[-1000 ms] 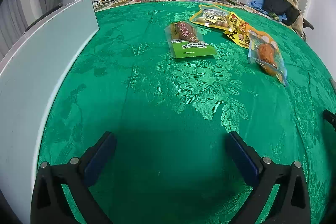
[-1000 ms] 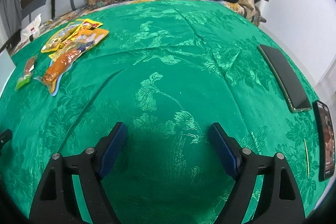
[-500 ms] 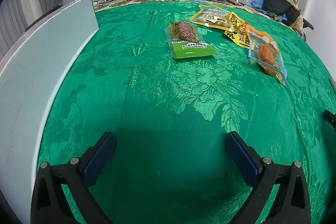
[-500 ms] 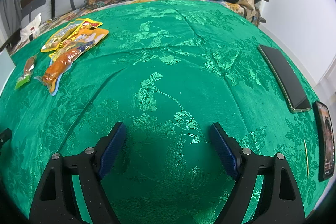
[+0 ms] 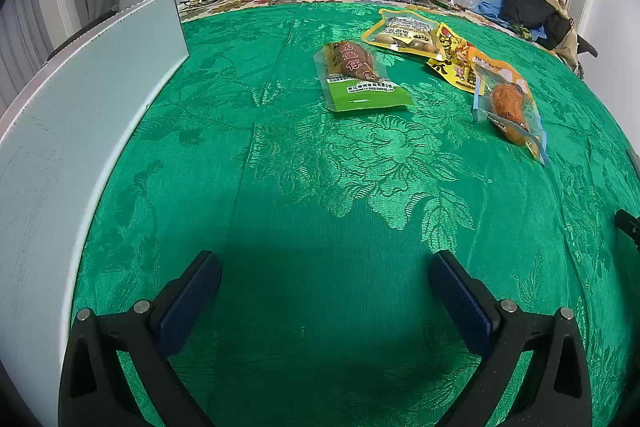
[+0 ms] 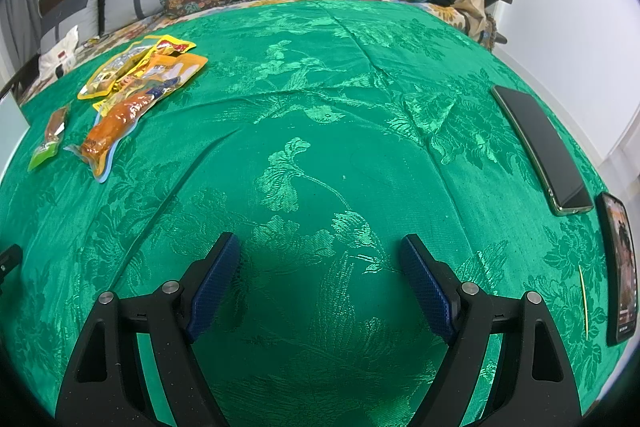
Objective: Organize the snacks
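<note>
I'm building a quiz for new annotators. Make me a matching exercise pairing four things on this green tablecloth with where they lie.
Things:
1. green snack pouch
2. orange drumstick pouch
3. white board
4. dark-screen phone

Places:
A. along the cloth's left edge
B. near the cloth's right edge
C. alone, left of the other snacks
D. nearest pack of the overlapping yellow-orange pile

Pairs: 1-C, 2-D, 3-A, 4-B

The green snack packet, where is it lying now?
In the left wrist view the green snack packet lies flat on the green tablecloth, far ahead of the open left gripper, left of the yellow packets and apart from them.
</note>
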